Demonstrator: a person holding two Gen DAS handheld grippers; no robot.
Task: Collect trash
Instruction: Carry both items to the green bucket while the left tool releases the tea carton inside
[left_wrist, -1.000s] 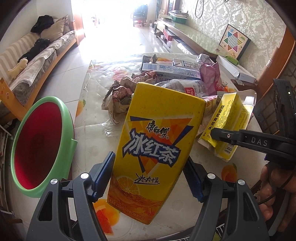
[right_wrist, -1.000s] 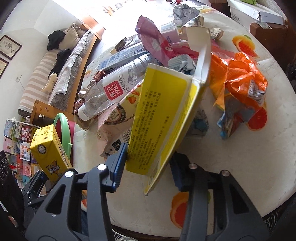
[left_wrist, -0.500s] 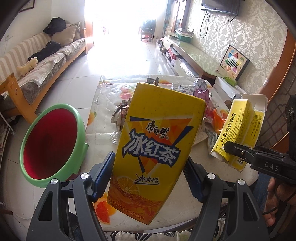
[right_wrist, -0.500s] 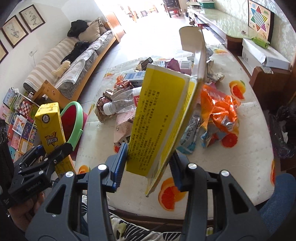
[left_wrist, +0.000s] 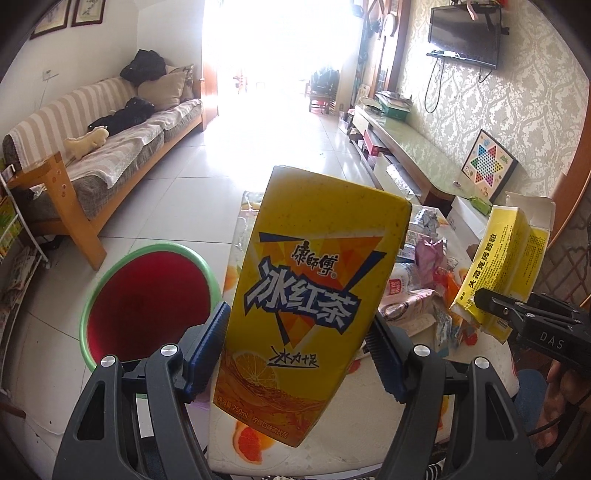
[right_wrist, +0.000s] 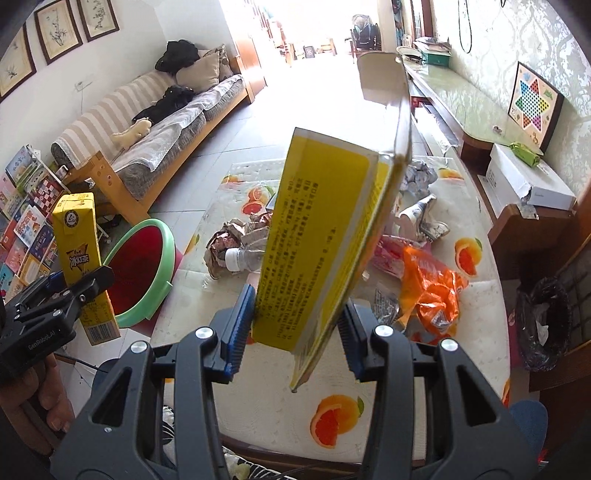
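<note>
Left hand-held gripper (left_wrist: 295, 354) clamping tea carton (left_wrist: 306, 295)

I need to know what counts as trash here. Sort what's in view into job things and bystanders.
Job:
tea carton, in the left gripper
yellow box, in the right gripper
bin
orange bag
bottle
crumpled wrappers

Bystanders:
sofa
TV
game board
white box
books

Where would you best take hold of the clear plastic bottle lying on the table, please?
Grip the bottle at its white-capped neck, coming from above. It lies on its side with the cap end pointing out toward the bin, free of clutter, while crumpled paper and the held yellow box cover its body.
</note>
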